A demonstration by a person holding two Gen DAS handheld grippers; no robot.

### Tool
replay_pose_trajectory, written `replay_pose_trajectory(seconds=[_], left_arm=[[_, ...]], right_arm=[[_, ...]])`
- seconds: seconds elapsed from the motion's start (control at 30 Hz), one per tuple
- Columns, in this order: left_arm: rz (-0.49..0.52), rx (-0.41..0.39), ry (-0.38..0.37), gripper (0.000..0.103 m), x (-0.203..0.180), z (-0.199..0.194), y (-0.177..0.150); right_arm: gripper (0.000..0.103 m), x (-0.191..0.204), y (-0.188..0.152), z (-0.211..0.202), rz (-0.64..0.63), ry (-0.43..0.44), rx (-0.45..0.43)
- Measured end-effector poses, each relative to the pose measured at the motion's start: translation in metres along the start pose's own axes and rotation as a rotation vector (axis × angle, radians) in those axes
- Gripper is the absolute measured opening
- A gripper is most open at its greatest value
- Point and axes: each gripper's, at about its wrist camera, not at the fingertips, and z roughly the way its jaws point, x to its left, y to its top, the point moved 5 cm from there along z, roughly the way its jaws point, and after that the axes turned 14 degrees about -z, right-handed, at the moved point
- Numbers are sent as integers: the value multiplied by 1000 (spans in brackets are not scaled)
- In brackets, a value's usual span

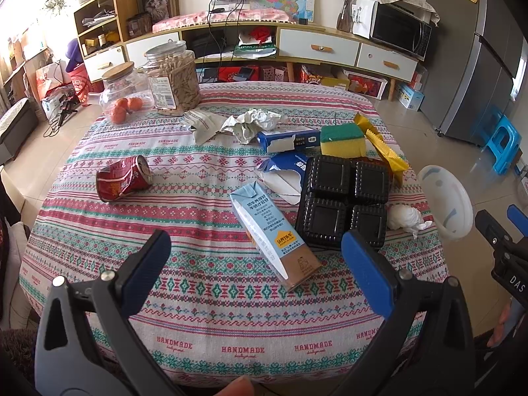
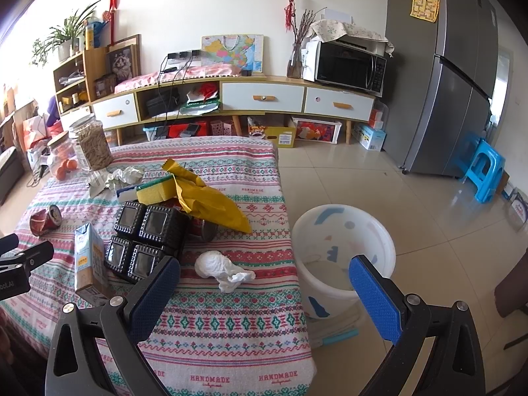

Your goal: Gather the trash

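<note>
Trash lies on the patterned tablecloth (image 1: 198, 303): a blue milk carton (image 1: 274, 234), a crushed red can (image 1: 123, 178), a black plastic tray (image 1: 345, 203), a white tissue wad (image 1: 404, 219), crumpled paper (image 1: 254, 122), a torn blue box (image 1: 283, 138) and a yellow wrapper (image 1: 384, 148). My left gripper (image 1: 257, 257) is open and empty, just short of the carton. My right gripper (image 2: 264, 283) is open and empty, above the table's right edge, with the tissue wad (image 2: 221, 269) just ahead. A white bucket (image 2: 343, 250) stands on the floor right of the table.
Two glass jars (image 1: 171, 76) and oranges stand at the table's far left. A yellow-green sponge (image 1: 343, 140) lies near the blue box. A low cabinet (image 2: 264, 99), a microwave, a fridge (image 2: 445, 99) and a blue stool (image 2: 481, 168) stand beyond.
</note>
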Motion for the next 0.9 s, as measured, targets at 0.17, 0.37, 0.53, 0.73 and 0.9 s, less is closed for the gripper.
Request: replay_pose_trajectory(seconds=[0.17, 0.37, 0.53, 0.73, 0.9], left_arm=[[-2, -1, -6, 103, 0, -1, -1], [3, 1, -4, 103, -1, -1, -1], [3, 3, -2, 103, 0, 0, -1], [5, 5, -2, 103, 1, 2, -1], [8, 5, -6, 103, 0, 3, -1]], right_arm=[[103, 0, 0, 0, -3, 0, 3], [103, 1, 0, 0, -3, 0, 1], [103, 1, 0, -1, -2, -2, -3], [103, 1, 0, -1, -2, -3, -2], [103, 1, -1, -1, -3, -2, -2]])
